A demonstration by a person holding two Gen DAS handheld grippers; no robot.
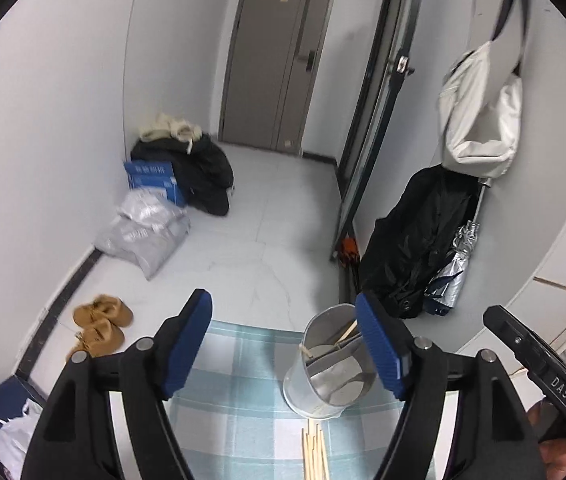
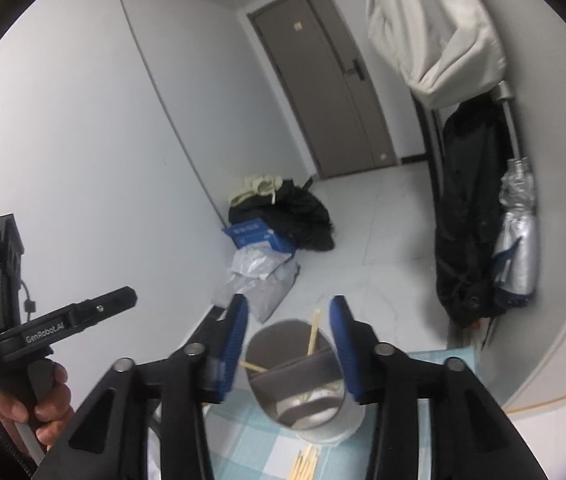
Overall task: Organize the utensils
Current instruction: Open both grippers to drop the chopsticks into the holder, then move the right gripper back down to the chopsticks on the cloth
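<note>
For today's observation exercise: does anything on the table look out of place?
Yes. Several chopsticks lie loose on the checked cloth beside the metal holder, which already has some inside.

"DAS" in white on the black claw body (image 1: pixel 559 388) at lower right of the left wrist view, "GenRobot.AI" on the black claw body (image 2: pixel 45 330) at lower left of the right wrist view, white print on blue box (image 1: pixel 154 178) unreadable

Home entryway: door (image 1: pixel 279 60), slippers (image 1: pixel 101 322), hanging coat (image 1: pixel 479 116).
</note>
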